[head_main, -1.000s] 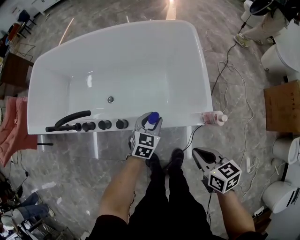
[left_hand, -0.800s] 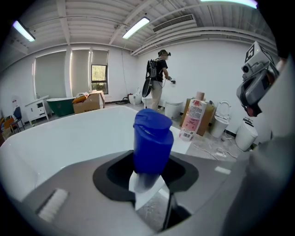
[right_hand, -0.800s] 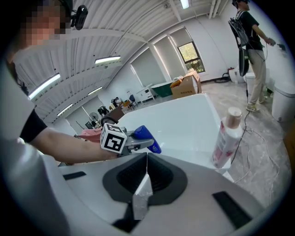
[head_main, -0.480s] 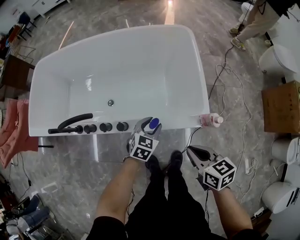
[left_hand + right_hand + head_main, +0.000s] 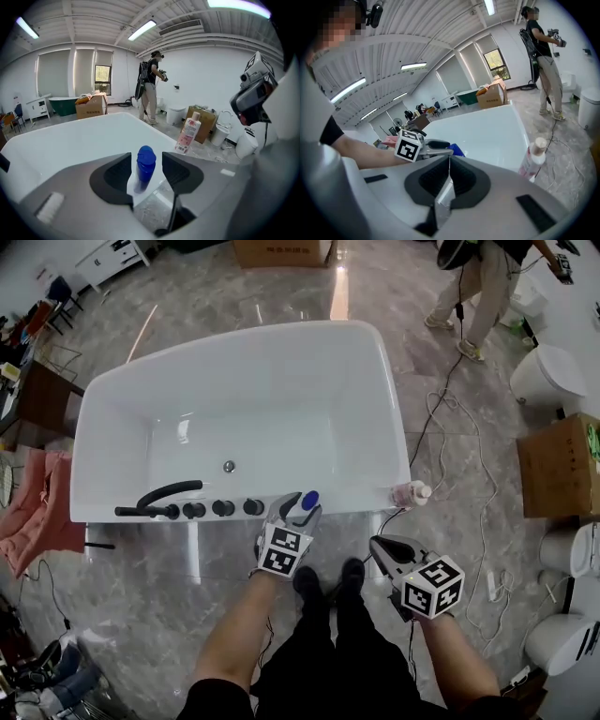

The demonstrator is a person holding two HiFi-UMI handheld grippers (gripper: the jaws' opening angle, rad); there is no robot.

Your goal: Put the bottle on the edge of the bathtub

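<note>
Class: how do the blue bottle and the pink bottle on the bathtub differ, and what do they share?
Colour: the blue bottle is all blue; the pink bottle has a pale cap.
Place: the blue bottle stands between the left tool's jaws, which have just been opening, apart from it; the pink bottle stands alone at the rim's corner.
Both stand upright on the bathtub.
</note>
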